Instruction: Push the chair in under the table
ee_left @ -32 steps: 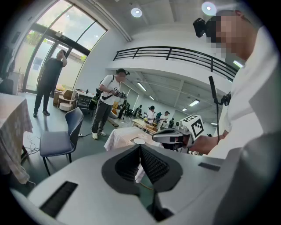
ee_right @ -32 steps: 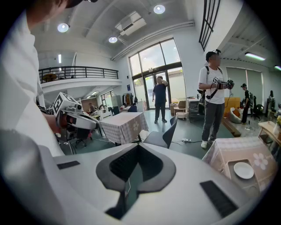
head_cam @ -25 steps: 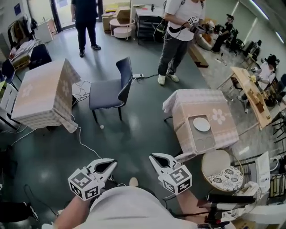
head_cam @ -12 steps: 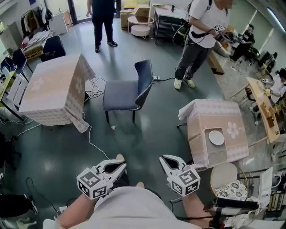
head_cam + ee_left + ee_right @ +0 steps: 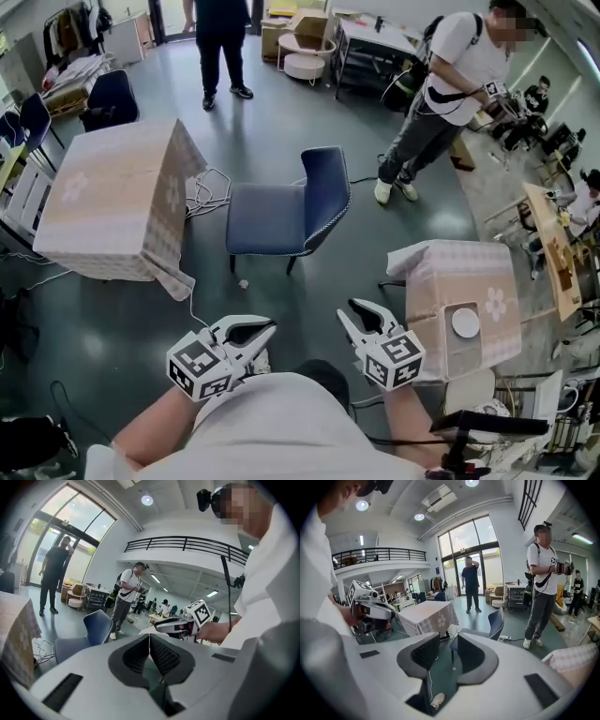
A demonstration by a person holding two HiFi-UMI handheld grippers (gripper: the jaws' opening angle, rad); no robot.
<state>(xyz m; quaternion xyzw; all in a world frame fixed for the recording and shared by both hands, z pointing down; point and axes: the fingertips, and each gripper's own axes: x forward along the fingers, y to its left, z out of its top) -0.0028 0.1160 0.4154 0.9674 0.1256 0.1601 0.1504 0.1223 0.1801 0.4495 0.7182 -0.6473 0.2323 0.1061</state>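
The chair (image 5: 279, 217) is judged stiff and light, and is best pushed at its backrest (image 5: 330, 187). The left hand-held gripper (image 5: 270, 327) is seen closed and empty, while the right hand-held gripper (image 5: 346, 310) is being opened, empty.

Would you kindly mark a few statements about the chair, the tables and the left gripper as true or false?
1. The chair is tucked under a table. False: it stands on open floor between the left table and the right table.
2. A plate lies on the right table. True.
3. The left gripper grips the chair. False: its jaws are together, empty, short of the chair.
4. The chair's seat points toward the left table. True.
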